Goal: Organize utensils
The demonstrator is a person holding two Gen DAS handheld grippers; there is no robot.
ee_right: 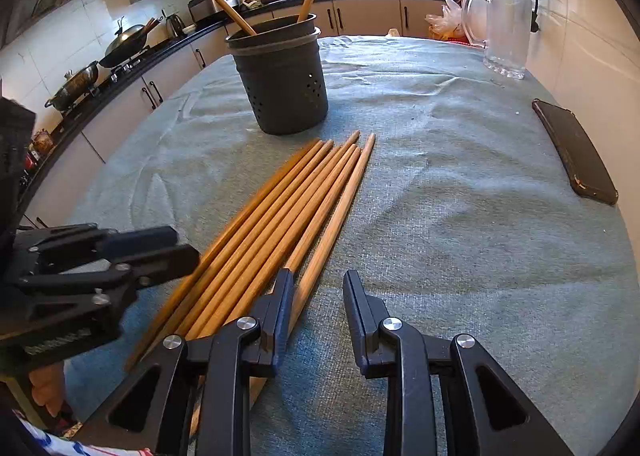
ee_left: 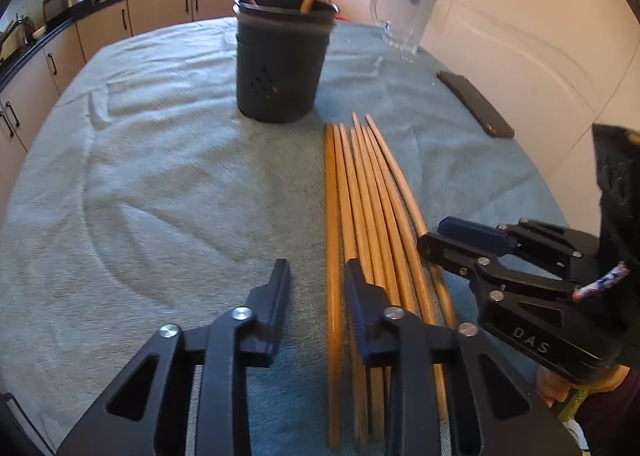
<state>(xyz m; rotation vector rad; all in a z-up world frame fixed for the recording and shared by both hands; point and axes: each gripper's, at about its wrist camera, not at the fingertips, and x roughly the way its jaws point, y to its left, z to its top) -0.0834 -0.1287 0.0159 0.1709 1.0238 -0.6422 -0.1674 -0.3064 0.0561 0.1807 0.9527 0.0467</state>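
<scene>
- Black left claw (ee_left: 316, 276) partly open, empty, low over the left edge of the chopsticks (ee_left: 372, 224); one finger on either side of the outermost stick, likely to pinch it.
- Right claw (ee_right: 318, 282) partly open, empty, at the bundle's right edge.
- Chopsticks lie side by side on the cloth-covered counter (ee_right: 460, 216), tips toward the holder (ee_right: 282, 84).
- Holder upright with two sticks in it; the rest probably go there.

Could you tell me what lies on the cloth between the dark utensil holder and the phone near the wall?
Nothing: between the utensil holder and the phone there is only bare cloth, as the right wrist view shows. The loose chopsticks lie nearer the grippers.
</scene>
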